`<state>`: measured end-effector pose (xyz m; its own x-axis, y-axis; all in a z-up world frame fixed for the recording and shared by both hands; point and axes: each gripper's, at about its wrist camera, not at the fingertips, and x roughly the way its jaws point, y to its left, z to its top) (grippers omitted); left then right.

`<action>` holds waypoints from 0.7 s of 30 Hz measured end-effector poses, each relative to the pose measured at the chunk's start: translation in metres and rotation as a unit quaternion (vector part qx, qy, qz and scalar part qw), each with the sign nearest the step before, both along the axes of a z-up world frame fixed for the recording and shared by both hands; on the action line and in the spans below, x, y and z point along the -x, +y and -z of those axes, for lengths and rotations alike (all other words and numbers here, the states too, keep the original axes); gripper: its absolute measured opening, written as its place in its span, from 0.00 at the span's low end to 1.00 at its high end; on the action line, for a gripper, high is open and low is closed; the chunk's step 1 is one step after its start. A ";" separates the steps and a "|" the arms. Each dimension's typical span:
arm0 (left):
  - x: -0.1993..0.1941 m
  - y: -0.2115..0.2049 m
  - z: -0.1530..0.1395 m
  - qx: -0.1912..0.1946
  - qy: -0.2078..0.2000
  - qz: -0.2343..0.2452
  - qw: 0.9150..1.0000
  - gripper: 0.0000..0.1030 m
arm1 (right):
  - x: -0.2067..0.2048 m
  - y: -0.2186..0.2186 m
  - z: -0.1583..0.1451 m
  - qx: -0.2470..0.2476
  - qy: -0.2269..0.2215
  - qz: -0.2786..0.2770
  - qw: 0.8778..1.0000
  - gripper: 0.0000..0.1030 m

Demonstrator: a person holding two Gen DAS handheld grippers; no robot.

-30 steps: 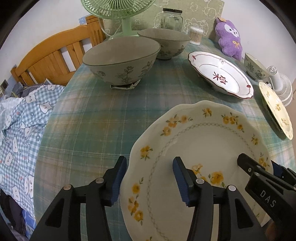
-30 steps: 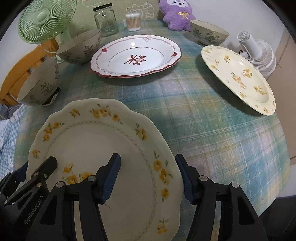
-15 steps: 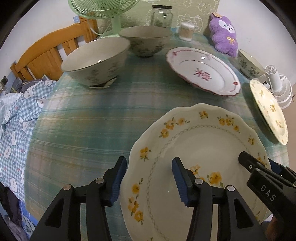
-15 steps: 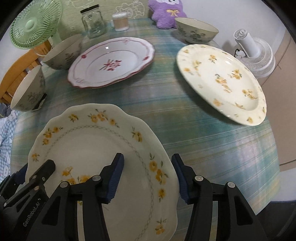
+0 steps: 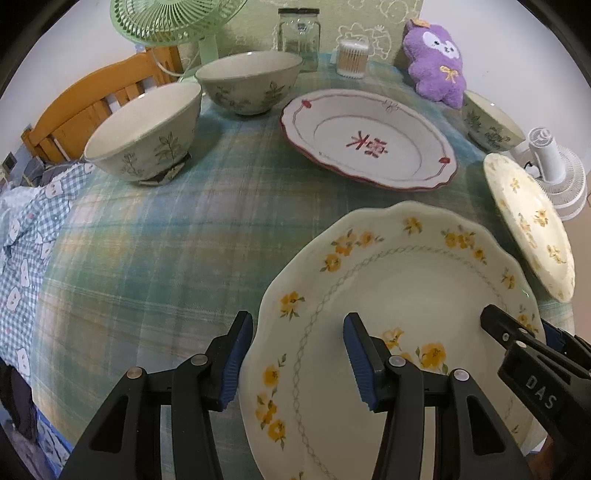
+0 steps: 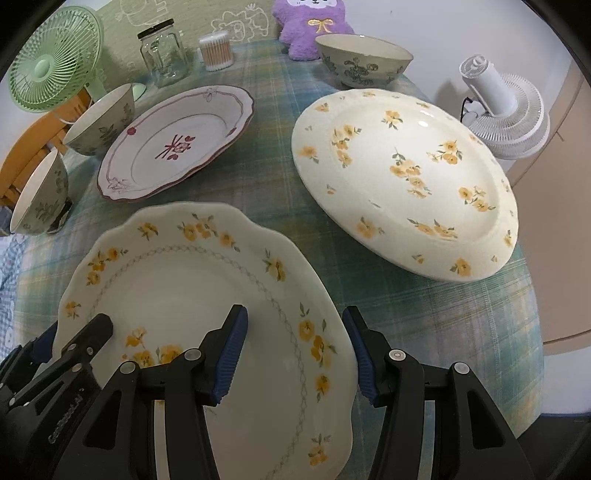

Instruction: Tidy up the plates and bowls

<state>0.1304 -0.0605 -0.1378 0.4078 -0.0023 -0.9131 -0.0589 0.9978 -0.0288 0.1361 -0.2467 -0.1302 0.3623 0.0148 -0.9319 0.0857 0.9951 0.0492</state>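
A scalloped cream plate with yellow flowers [image 5: 399, 295] [image 6: 192, 295] is held above the table by both grippers. My left gripper [image 5: 298, 354] straddles its left rim and my right gripper [image 6: 295, 350] straddles its right rim. Each has one finger above the plate and one outside the rim; the jaws stand wide and a pinch is not plain. A larger yellow-flower plate [image 6: 402, 177] lies to the right, also in the left wrist view [image 5: 528, 221]. A red-trimmed plate [image 5: 369, 144] [image 6: 177, 144] lies behind. Two green-leaf bowls [image 5: 147, 144] [image 5: 251, 86] stand at left, a third [image 6: 362, 59] at back right.
The table wears a green plaid cloth [image 5: 166, 240]. A green fan [image 6: 51, 70], a glass jar [image 6: 162, 51], a cotton-swab box [image 6: 216, 51] and a purple plush [image 6: 314, 22] line the back. A white fan [image 6: 506, 107] stands at right. A wooden bed frame [image 5: 85, 110] is at left.
Both grippers and the held plate have shifted right and forward; the large yellow-flower plate now looks much closer in the right wrist view, the bowls farther left.
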 end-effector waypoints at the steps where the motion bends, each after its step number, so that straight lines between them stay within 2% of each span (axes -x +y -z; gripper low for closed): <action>1: 0.000 0.000 0.000 0.001 0.000 -0.003 1.000 0.51 | 0.000 -0.002 0.001 -0.006 0.002 0.000 1.000 0.55; 5: 0.000 -0.001 -0.001 0.001 0.006 -0.016 1.000 0.55 | -0.001 -0.001 0.003 -0.018 0.010 -0.016 1.000 0.60; 6: -0.001 -0.001 -0.002 0.004 0.008 -0.023 1.000 0.55 | -0.001 -0.002 0.003 -0.031 0.012 -0.026 0.999 0.65; 7: 0.000 -0.001 -0.004 0.008 0.007 -0.029 1.000 0.59 | -0.001 -0.004 0.002 -0.044 0.012 -0.037 0.998 0.70; 9: 0.003 -0.003 -0.010 0.009 0.001 -0.035 0.999 0.65 | 0.000 -0.005 -0.005 -0.043 0.003 -0.047 0.998 0.73; 15: 0.015 -0.021 -0.044 0.002 -0.023 -0.045 0.999 0.77 | 0.005 -0.018 -0.043 -0.036 -0.034 -0.073 0.996 0.74; 17: 0.018 -0.031 -0.059 -0.003 -0.041 -0.034 0.999 0.84 | 0.009 -0.023 -0.058 -0.033 -0.053 -0.074 0.995 0.74; 19: 0.020 -0.038 -0.070 -0.009 -0.052 -0.027 0.998 0.85 | 0.012 -0.025 -0.070 -0.028 -0.067 -0.069 0.995 0.74; 21: 0.020 -0.042 -0.079 0.002 -0.059 -0.018 0.998 0.86 | 0.016 -0.031 -0.081 -0.026 -0.080 -0.060 0.995 0.74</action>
